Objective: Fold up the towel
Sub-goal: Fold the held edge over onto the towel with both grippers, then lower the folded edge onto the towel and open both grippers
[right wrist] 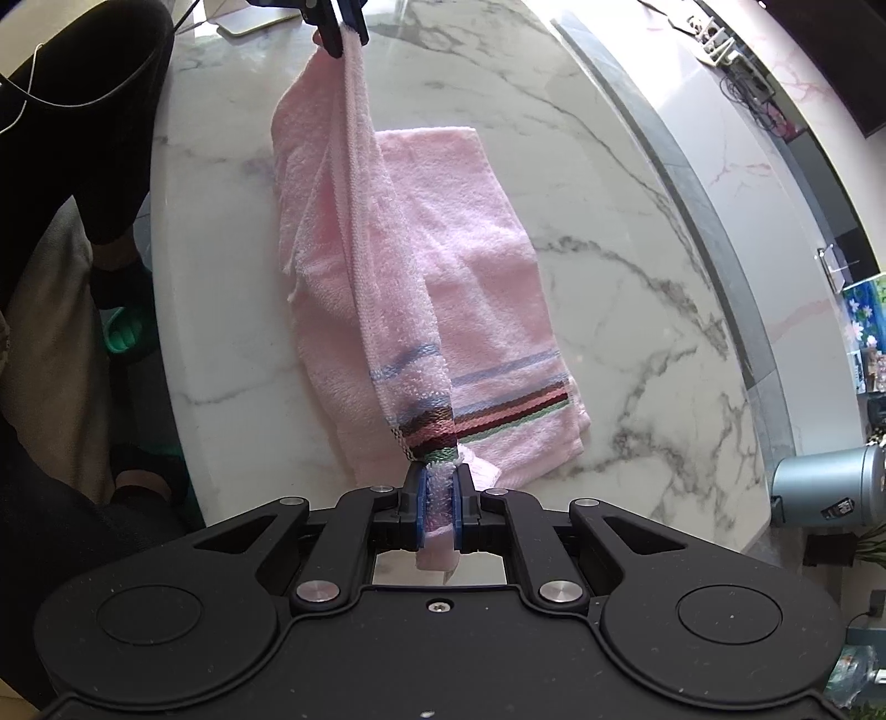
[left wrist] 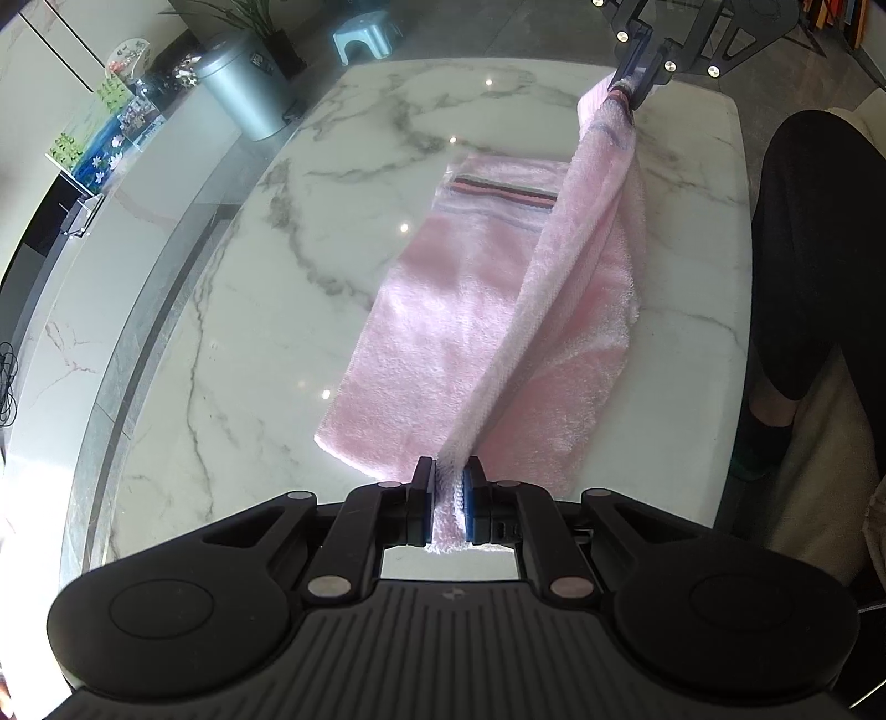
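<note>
In the left wrist view, nearest to the camera, the left gripper has its fingers closed narrow on one corner of the pink towel, and the cloth fills the small gap between the blue pads. From this corner the lifted edge of the towel runs taut, away and to the right, to the right gripper at the far end, which pinches the other corner near the striped band. The right wrist view shows the same from the other end: the right gripper is clamped on the striped corner, and the held edge goes up to the left gripper at the top. The rest of the towel lies flat on the marble tabletop, below and to the left of the raised edge in the left view. The long axis of the towel is parallel to the line between the two pairs of fingers. Both hands seem equally near to the cloth, so I judge that the coming move is to carry the held edge sideways across this axis, toward the free long edge, both hands together. Beyond the tabletop stands a grey metal bin.
</note>
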A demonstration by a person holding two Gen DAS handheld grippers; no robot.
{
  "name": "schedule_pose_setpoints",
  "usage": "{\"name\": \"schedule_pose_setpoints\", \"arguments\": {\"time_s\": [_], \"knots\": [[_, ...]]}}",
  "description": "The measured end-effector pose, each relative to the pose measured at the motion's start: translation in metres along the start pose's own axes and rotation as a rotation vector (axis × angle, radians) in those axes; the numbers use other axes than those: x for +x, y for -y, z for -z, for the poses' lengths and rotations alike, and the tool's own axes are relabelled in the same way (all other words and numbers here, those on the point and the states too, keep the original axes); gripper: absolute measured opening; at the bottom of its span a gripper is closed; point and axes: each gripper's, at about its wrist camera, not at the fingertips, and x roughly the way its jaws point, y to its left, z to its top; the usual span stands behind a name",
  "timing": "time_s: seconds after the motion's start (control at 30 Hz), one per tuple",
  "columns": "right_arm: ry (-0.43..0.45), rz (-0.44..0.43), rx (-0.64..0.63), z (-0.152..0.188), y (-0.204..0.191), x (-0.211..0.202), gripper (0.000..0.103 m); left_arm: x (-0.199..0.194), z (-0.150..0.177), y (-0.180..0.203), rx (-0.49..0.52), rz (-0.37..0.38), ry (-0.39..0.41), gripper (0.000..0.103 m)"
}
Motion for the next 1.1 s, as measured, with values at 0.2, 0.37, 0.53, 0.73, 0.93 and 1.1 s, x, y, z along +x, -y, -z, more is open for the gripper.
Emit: {"name": "schedule_pose_setpoints", "arguments": {"time_s": [0.2, 0.37, 0.53, 0.73, 0.93, 1.1], "knots": [[-0.01, -0.011, 0.004, -0.004, 0.022, 0.014, 0.007, 0.012, -0.006, -0.023, 0.016, 0.008, -0.02, 0.009], [-0.025, -0.037, 0.01, -0.007, 0.038, 0.029, 0.007, 0.026, -0.007, -0.042, 0.018, 0.025, -0.03, 0.009], [-0.036, -0.06, 0.02, -0.014, 0.057, 0.045, 0.007, 0.04, -0.008, -0.061, 0.021, 0.039, -0.037, 0.009], [-0.063, -0.104, 0.042, -0.021, 0.082, 0.072, 0.007, 0.065, -0.005, -0.084, 0.007, 0.066, -0.046, 0.009], [-0.094, -0.145, 0.069, -0.022, 0.094, 0.103, 0.007, 0.095, 0.001, -0.094, -0.019, 0.108, -0.061, 0.009], [-0.101, -0.148, 0.09, -0.019, 0.097, 0.12, 0.009, 0.107, 0.008, -0.1, -0.055, 0.115, -0.052, 0.01]]}}
